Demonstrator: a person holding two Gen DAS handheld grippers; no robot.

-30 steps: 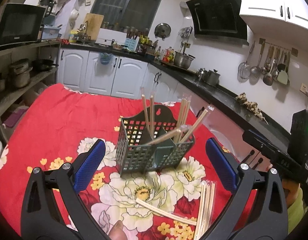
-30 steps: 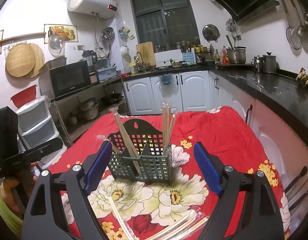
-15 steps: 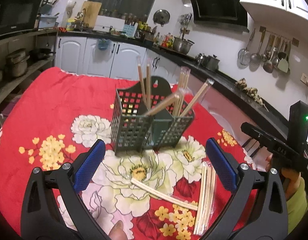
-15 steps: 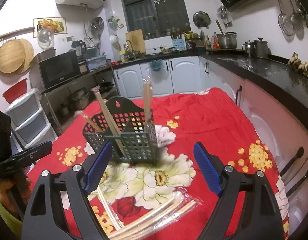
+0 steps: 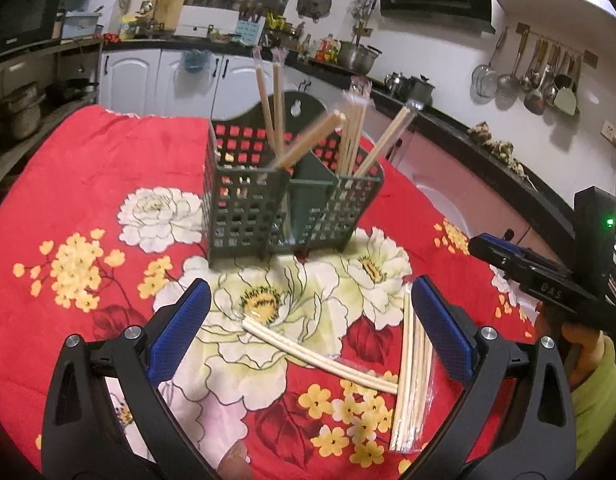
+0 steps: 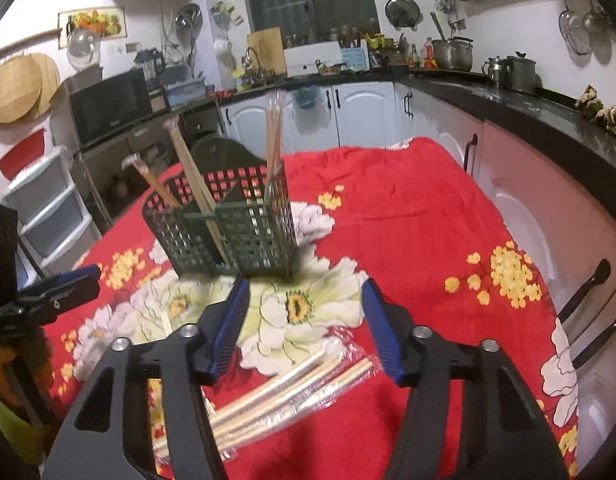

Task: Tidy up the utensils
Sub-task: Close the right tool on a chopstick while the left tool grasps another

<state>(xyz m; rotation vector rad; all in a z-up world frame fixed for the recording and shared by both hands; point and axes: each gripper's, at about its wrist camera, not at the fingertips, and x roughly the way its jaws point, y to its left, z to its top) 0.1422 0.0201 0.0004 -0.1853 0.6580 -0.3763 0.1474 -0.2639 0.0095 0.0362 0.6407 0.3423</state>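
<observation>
A dark green perforated utensil caddy (image 5: pixel 283 208) (image 6: pixel 227 232) stands on the red flowered tablecloth (image 5: pixel 87 168) with several wooden chopsticks upright in its compartments. A wrapped chopstick pair (image 5: pixel 316 352) lies slanted on the cloth under my open left gripper (image 5: pixel 310 292). A clear pack of chopsticks (image 5: pixel 414 372) lies by its right finger. My right gripper (image 6: pixel 305 292) hovers over wrapped chopstick packs (image 6: pixel 291 384); its jaws are closing, with nothing pressed between the pads. Each gripper also shows at the edge of the other's view: the right gripper (image 5: pixel 484 244) and the left gripper (image 6: pixel 59 288).
A black kitchen counter (image 6: pixel 548 120) with pots runs along the right side and the back wall. White cabinets (image 6: pixel 360 116) stand behind the table. A shelf holding a microwave (image 6: pixel 107 108) is at the left. A person's hand in a yellow-green sleeve (image 5: pixel 596 384) holds the right gripper.
Both grippers have sunk toward the tablecloth and tilted downward, so the loose chopsticks lie closer. The right gripper's jaws have narrowed; the left gripper's stay wide.
</observation>
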